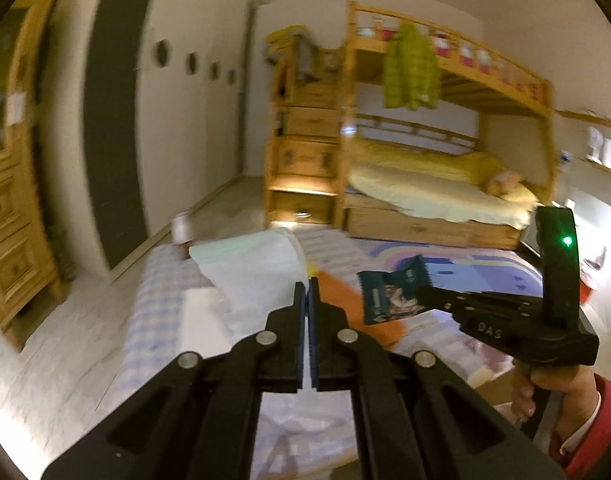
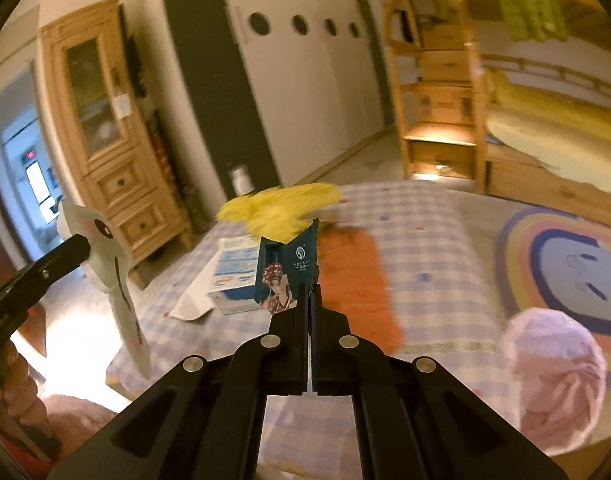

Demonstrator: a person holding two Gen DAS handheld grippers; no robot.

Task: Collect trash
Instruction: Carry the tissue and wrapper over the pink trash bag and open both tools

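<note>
My right gripper (image 2: 309,294) is shut on a dark teal wrapper (image 2: 289,272) printed with a painted figure, held above the bed. The left wrist view shows that gripper (image 1: 423,294) at the right with the wrapper (image 1: 389,296) sticking out leftwards. My left gripper (image 1: 307,290) is shut, and a pale sheet (image 1: 257,268) rises from its tips. In the right wrist view the left gripper (image 2: 85,246) pinches this pale sheet (image 2: 117,276), which has a cartoon face and hangs down. A yellow crumpled piece (image 2: 281,208) and a white-blue box (image 2: 237,276) lie on the bed.
The bed has a blue-white checked cover (image 2: 425,248), with an orange cloth (image 2: 353,280) and a pink bundle (image 2: 553,364) on it. Beyond it are a rainbow rug (image 2: 565,264), a wooden bunk bed (image 1: 445,184), a pine cabinet (image 2: 105,152) and a paper roll (image 1: 182,232) on the floor.
</note>
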